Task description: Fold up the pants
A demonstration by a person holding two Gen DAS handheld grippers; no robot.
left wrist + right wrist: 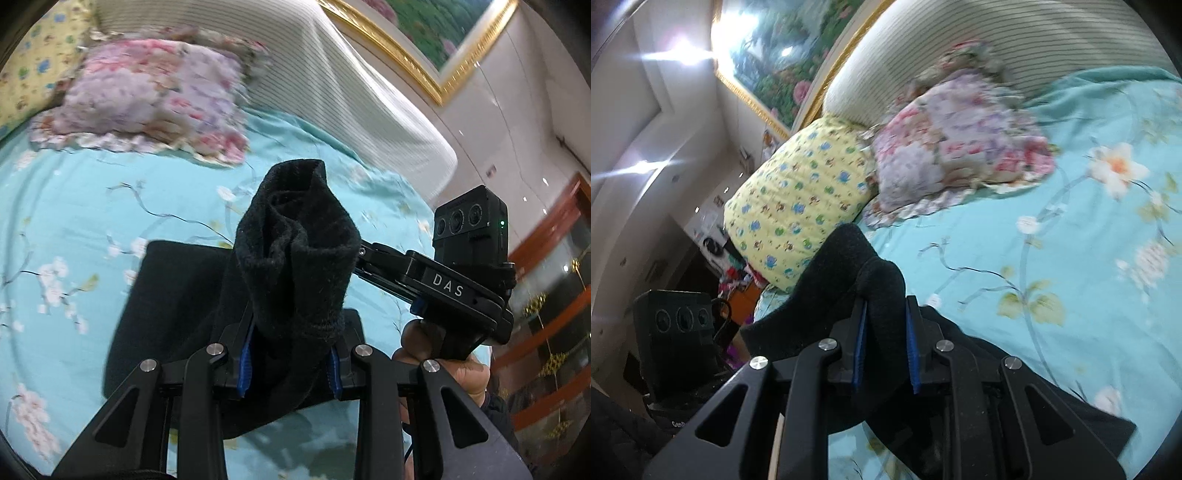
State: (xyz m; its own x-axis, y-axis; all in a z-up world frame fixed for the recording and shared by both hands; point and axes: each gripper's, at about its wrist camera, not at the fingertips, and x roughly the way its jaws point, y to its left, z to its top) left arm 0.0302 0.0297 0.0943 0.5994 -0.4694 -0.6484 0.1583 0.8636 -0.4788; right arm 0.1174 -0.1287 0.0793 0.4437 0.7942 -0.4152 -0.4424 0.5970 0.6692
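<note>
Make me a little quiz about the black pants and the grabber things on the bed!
1. True or false: both grippers pinch the black pants.
2. What colour is the bedsheet? A red, B turquoise, C grey.
3. Fill in: the pillow beside the pink floral pillow is ____ .

Key: 1 true: the left gripper and the right gripper each clamp fabric. 2 B. 3 yellow.
</note>
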